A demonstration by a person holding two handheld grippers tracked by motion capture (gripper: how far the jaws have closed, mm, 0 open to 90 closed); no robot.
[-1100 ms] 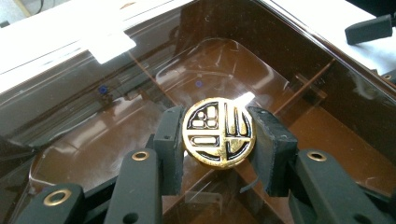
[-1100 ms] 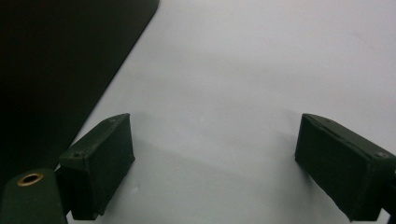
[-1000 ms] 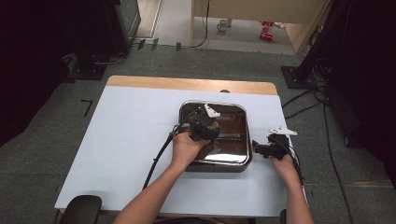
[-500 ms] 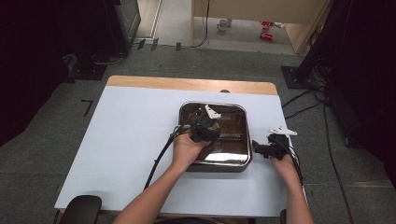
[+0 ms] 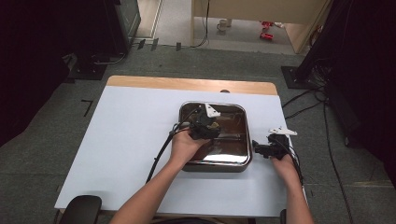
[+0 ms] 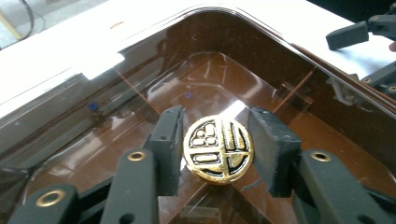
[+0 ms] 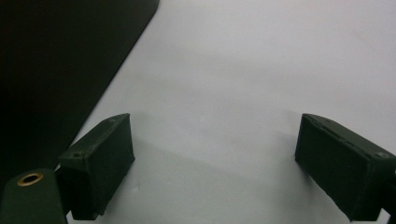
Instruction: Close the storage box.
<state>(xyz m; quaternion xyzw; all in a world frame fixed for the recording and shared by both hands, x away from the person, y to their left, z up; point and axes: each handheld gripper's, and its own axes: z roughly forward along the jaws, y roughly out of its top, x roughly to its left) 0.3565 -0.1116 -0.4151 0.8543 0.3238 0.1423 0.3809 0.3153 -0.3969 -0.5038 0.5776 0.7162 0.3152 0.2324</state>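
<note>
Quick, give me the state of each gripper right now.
Left gripper: jaws set either side of the gold medallion inside the steel tray; a firm grip cannot be told.
Right gripper: open, holding nothing, over the white table.

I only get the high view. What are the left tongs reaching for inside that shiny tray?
Observer: A round gold medallion with a black pattern, sitting between the left tongs.
Operator: Gripped already?
Observer: The pads flank it closely; I cannot tell whether they touch it.
Operator: And the right tongs?
Observer: The right tongs are wide open above the bare white table, holding nothing.
</note>
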